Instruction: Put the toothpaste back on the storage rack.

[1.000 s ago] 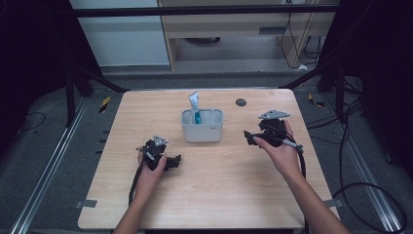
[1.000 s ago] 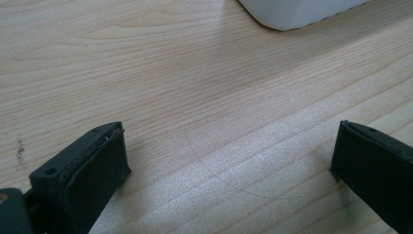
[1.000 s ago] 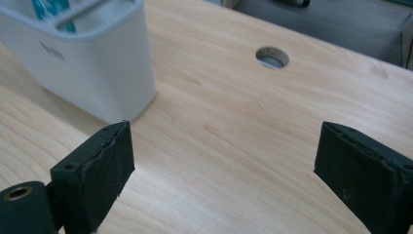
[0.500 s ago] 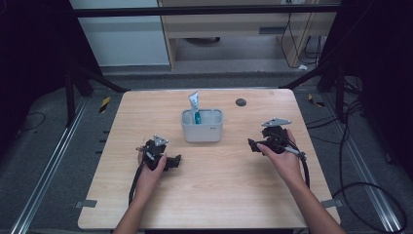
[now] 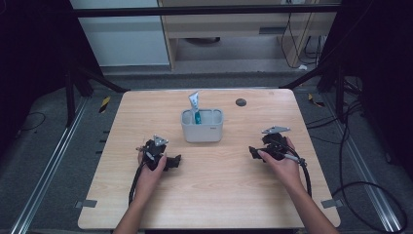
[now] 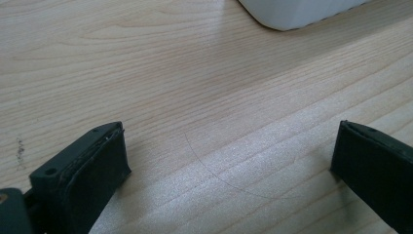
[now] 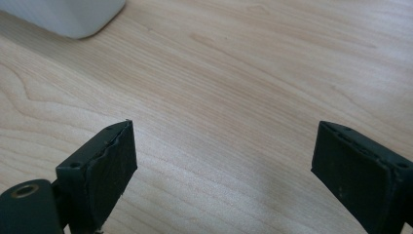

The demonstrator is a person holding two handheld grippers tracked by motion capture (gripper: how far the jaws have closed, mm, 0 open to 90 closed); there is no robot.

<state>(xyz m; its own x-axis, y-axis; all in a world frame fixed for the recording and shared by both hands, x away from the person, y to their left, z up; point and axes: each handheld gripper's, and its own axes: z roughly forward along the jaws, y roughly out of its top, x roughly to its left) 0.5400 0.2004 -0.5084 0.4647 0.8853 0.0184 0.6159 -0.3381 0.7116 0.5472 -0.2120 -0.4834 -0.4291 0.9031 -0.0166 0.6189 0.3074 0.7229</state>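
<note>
While the white holder stands near the middle of the tabletop with a toothpaste tube upright in it, the left gripper rests in front of the holder on its left, jaws wide apart and empty. The right gripper lies in front on its right, also wide apart. Behind the holder sits a small dark disc.
</note>
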